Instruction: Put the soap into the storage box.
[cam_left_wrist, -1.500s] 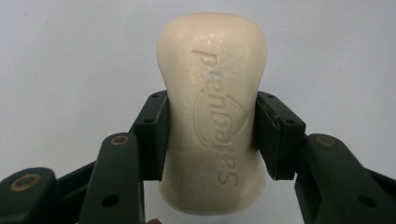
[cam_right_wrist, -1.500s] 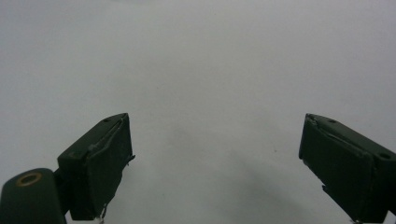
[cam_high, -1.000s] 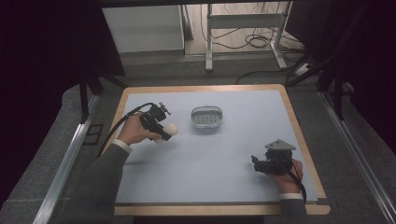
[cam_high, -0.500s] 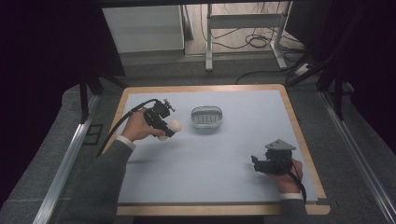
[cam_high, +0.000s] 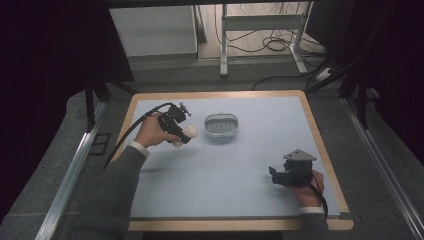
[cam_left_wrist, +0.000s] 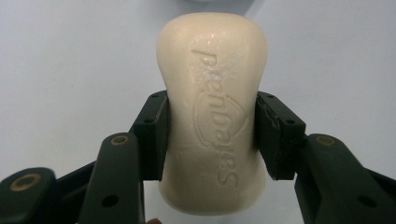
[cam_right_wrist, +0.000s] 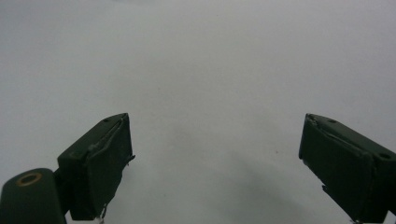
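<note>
My left gripper is shut on a cream bar of soap, held above the pale blue table top at the left. In the left gripper view the soap stands upright between the two black pads, which press on its narrow waist; raised lettering runs along its face. A clear plastic soap dish with a slotted insert sits just right of the soap, a short gap between them. My right gripper rests near the table's front right and points left. Its jaws stand wide apart over bare table, the right gripper holding nothing.
The blue mat has a wooden rim around it. Grey carpeted floor and metal rails flank the table. Behind it stand a white cabinet, a metal frame and cables.
The left hand has carried the soap a little up and to the right, closer to the dish. The right hand has stayed where it was.
</note>
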